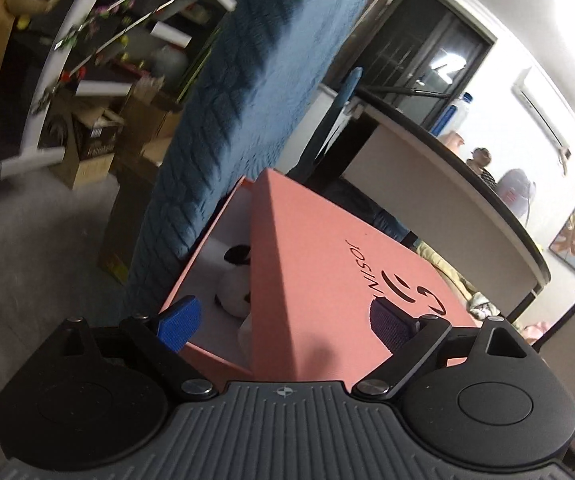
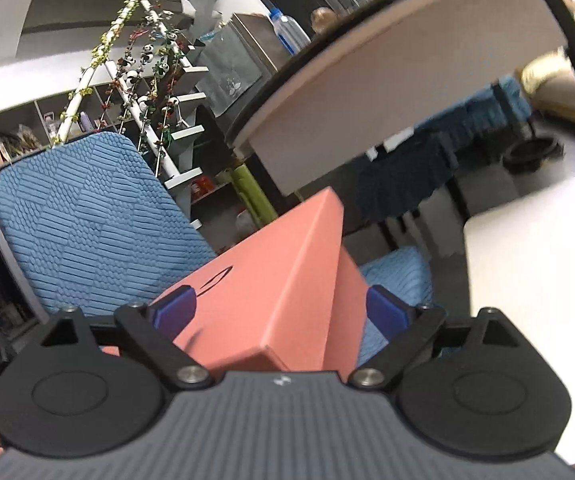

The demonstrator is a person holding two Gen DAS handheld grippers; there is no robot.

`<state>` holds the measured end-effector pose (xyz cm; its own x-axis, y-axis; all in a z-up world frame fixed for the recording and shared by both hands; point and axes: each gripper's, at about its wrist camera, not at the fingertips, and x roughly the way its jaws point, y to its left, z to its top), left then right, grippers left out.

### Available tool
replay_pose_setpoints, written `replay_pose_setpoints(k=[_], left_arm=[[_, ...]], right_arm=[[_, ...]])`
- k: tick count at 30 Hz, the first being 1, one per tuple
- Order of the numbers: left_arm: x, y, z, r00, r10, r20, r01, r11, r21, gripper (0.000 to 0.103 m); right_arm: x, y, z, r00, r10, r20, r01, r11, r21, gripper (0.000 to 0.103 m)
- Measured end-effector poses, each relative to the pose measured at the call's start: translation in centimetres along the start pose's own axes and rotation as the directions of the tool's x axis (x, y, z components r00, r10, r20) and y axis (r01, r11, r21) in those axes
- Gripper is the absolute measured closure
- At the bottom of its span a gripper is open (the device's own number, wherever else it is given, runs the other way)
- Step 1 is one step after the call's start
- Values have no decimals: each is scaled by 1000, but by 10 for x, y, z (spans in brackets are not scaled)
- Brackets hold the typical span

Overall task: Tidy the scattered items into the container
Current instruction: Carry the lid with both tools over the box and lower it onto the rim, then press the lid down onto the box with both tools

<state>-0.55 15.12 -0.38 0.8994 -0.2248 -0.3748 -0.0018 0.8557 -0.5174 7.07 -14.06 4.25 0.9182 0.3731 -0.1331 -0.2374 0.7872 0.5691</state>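
Jaws wide around salmon-pink lid (image 1: 327,280), black logo.

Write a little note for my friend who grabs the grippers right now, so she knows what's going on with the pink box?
Left gripper: jaws wide, straddling the pink lid, not clearly clamping it.
Right gripper: jaws wide around the lid's other corner.
The lid sits tilted over the pink box, part open. A black-and-white plush toy is already inside.
Left to do: probably seat the lid flat. Other loose items aren't in view.
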Motion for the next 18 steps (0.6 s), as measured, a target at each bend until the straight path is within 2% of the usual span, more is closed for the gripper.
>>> replay_pose_setpoints(k=[2,4,6,9,11,18], left_arm=[[3,-11,-3,1000,-1,7,1,998,62,10],[3,-23,-9,1000,0,16,-2,991,132,10],[7,-34,-12,999,16,28,-21,981,195,12],[17,-41,-16,998,62,17,-64,965,253,13],[21,-44,-13,998,60,6,-59,961,269,12],[37,-38,1,995,101,-2,-96,955,279,12]], right_arm=[[-4,5,0,1000,-9,22,10,999,-45,16],[-6,9,0,999,-14,32,16,997,-79,30],[-5,12,-3,1000,-19,23,21,994,-103,49],[-2,18,-8,999,-38,15,40,989,-145,51],[1,22,-11,999,-40,15,42,987,-152,51],[9,25,-17,1000,-26,2,26,991,-129,51]])
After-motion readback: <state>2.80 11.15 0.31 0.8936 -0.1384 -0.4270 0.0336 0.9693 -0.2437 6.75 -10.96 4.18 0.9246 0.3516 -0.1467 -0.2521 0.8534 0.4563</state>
